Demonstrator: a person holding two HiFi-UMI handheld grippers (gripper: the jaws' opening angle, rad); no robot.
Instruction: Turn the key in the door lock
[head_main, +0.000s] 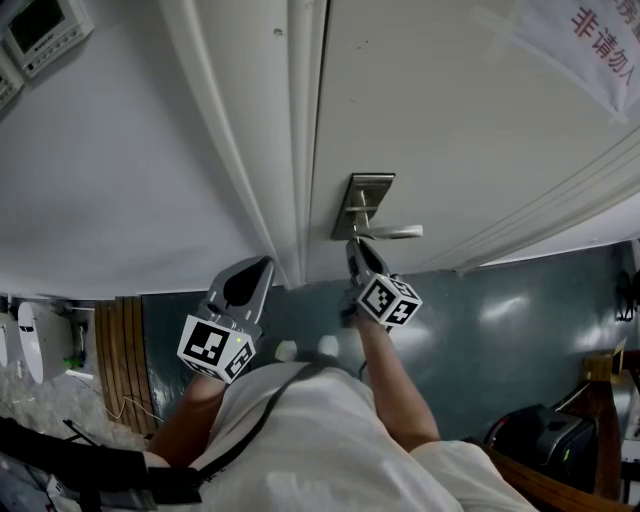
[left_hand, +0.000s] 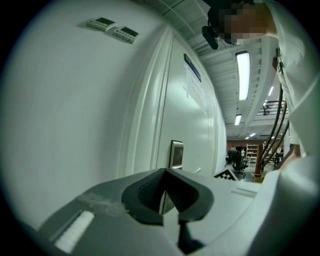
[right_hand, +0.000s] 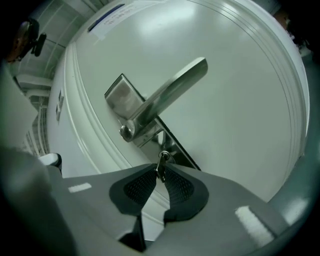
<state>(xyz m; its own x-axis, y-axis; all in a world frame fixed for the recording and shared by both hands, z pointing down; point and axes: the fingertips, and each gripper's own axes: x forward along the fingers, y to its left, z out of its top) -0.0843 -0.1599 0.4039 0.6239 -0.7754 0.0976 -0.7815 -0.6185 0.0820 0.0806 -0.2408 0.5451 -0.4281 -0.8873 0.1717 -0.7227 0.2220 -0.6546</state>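
While you are standing close against the white door (head_main: 450, 120), your right gripper (head_main: 356, 245) is reaching up to the metal lock plate (head_main: 362, 205), just under the lever handle (head_main: 395, 232). In the right gripper view, the gripper (right_hand: 160, 172) is pinching the key (right_hand: 161, 162) at the very tips: its fingers (right_hand: 137, 187) are clenching on the small metal head from both sides, and the rest of the key is sitting in the lock plate (right_hand: 117, 95), below the lever handle (right_hand: 172, 90). The handle is jutting out from the plate and showing slanted across that view.

Your left gripper (head_main: 262, 265) is hovering beside the right one, well clear of the lock, and pointing at the foot of the door frame (head_main: 270, 150). In the left gripper view, the gripper (left_hand: 164, 171) is holding nothing: its fingers (left_hand: 150, 190) are meeting at the tips with only the door (left_hand: 187, 130) showing past them, and the lock plate (left_hand: 176, 154) is standing just above the tips, further along.

Two small control panels (left_hand: 112, 28) are hanging high on the wall (head_main: 120, 170) beside the frame. A notice (head_main: 600, 40) with red characters is hanging on the door's far edge, and the dark floor (head_main: 500, 330) is shining beneath you.
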